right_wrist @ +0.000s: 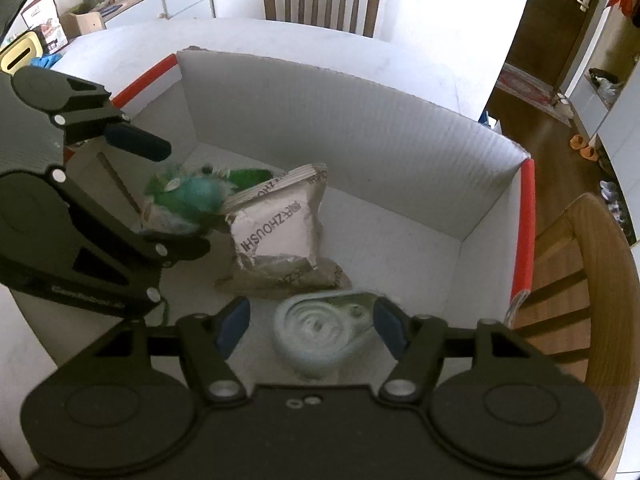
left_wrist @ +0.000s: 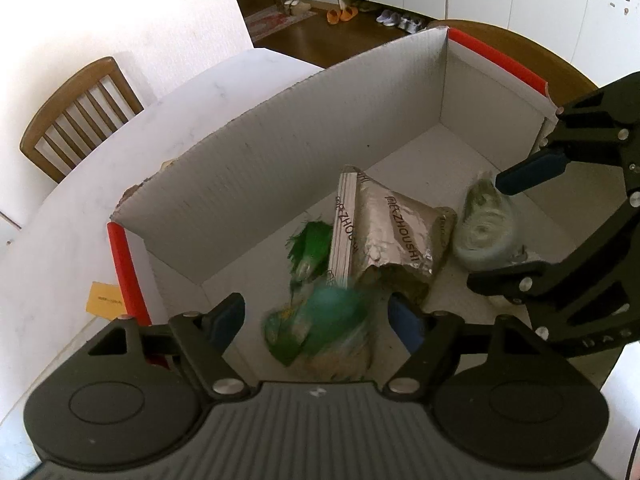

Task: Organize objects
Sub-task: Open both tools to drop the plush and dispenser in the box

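Both views look down into one box.

Left wrist view: the left gripper (left_wrist: 316,320) hangs over the near end of the box (left_wrist: 280,152) with its jaws spread; a green packet (left_wrist: 320,328) sits blurred in the gap, and neither blue pad (left_wrist: 228,318) presses on it. Behind the packet a silver foil pouch (left_wrist: 392,236) printed "ZHOUSHI" stands crumpled and leaning, and a green tuft (left_wrist: 310,246) lies just left of it on the floor of the box. To the right, a pale coiled bundle (left_wrist: 482,232) in clear wrap lies between the spread fingers of the right gripper (left_wrist: 508,236). The box is white corrugated card with red strips along its short edges, and it stands on a white table (left_wrist: 80,208). A wooden slat-back chair (left_wrist: 76,116) stands beyond.

Right wrist view: the right gripper (right_wrist: 312,328) is spread wide as well, with the coiled bundle (right_wrist: 316,336), a soft spiral of pale cord, lying between its pads without clear contact. The foil pouch (right_wrist: 280,232) stands just behind it. At the left the left gripper (right_wrist: 168,200) reaches in around the green packet (right_wrist: 188,200). The box wall (right_wrist: 360,128) shows fine ribs.
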`<state>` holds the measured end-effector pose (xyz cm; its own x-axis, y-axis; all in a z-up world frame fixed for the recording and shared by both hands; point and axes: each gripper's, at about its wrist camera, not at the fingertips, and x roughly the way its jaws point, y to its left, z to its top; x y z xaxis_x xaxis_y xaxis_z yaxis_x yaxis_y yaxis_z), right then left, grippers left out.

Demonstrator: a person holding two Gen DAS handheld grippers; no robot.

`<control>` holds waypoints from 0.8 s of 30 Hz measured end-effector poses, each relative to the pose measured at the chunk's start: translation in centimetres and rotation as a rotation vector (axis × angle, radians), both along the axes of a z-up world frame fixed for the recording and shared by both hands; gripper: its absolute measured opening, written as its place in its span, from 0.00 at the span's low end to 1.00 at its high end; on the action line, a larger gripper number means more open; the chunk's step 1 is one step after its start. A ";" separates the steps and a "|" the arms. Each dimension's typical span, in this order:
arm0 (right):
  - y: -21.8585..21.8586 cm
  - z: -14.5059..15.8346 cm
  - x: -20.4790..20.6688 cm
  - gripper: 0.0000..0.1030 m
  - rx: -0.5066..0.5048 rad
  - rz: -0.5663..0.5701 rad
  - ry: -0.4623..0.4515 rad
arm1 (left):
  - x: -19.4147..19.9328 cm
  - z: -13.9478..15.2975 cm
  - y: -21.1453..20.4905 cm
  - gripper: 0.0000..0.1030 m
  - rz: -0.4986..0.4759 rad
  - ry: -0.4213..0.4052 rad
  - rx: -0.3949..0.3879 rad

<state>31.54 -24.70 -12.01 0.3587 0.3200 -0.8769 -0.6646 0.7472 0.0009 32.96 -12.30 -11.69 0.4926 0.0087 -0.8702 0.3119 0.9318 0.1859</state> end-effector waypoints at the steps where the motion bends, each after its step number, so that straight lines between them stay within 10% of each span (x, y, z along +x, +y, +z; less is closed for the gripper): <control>1: -0.1 0.1 -0.2 0.68 0.002 0.004 -0.001 | 0.0 0.0 -0.1 0.77 -0.001 0.000 0.002; 24: -2.0 6.4 -4.9 0.85 0.171 -0.064 -0.134 | -4.5 6.0 0.7 0.84 0.001 -0.145 -0.123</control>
